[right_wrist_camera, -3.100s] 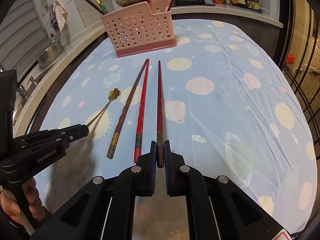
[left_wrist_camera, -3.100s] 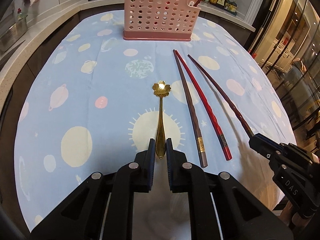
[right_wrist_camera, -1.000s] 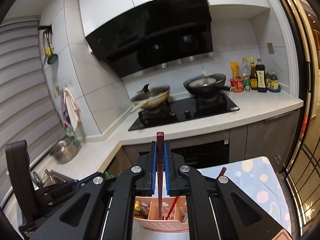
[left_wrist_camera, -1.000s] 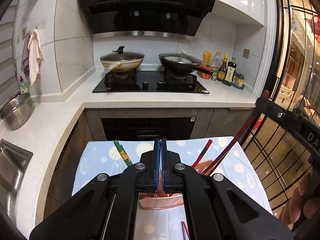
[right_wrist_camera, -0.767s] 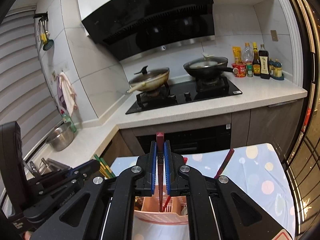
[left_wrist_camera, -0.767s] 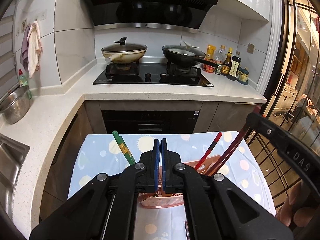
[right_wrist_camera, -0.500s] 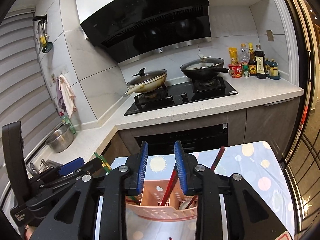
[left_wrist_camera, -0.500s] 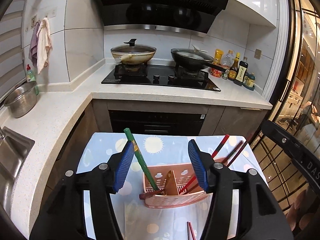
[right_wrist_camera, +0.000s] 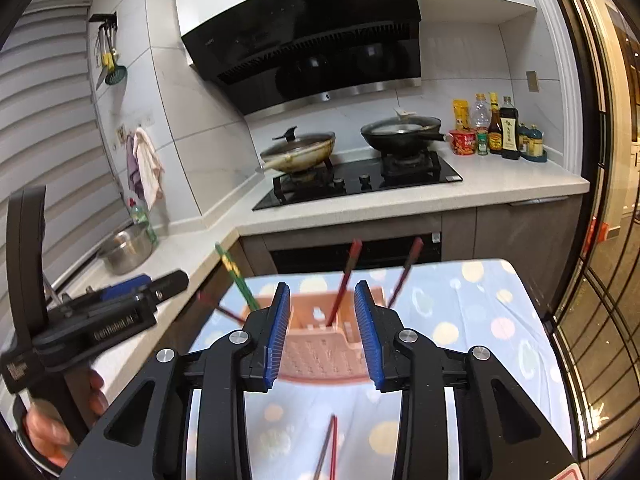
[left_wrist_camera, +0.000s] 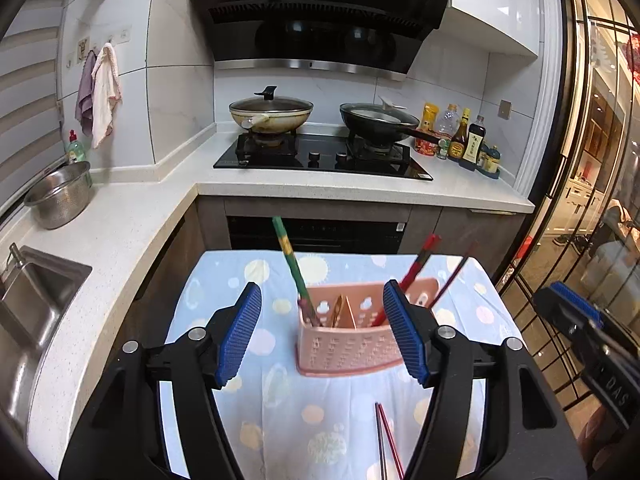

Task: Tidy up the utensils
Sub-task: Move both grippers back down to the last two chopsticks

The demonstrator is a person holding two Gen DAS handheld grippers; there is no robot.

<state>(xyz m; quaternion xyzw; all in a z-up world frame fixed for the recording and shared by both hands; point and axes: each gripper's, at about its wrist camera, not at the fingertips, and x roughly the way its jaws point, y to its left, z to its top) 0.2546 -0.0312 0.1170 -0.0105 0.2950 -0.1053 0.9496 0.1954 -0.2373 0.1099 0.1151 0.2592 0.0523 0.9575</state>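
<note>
Both the left hand-held gripper (left_wrist_camera: 322,328) and the right hand-held gripper (right_wrist_camera: 322,334) hang spread and empty above the caddy (left_wrist_camera: 352,350) at frame centre, utensils upright inside, while two chopsticks (left_wrist_camera: 386,440) lie on the counter (left_wrist_camera: 288,420) below, probably next.

I read: hood (left_wrist_camera: 320,12) display "19", brand "vatti" | left gripper (right_wrist_camera: 112,330) "GenRobot.AI" | right gripper (left_wrist_camera: 608,384) "DAS"

Pink perforated caddy (left_wrist_camera: 349,347); blue planet-print cloth (left_wrist_camera: 248,408); green chopstick (left_wrist_camera: 289,258).
</note>
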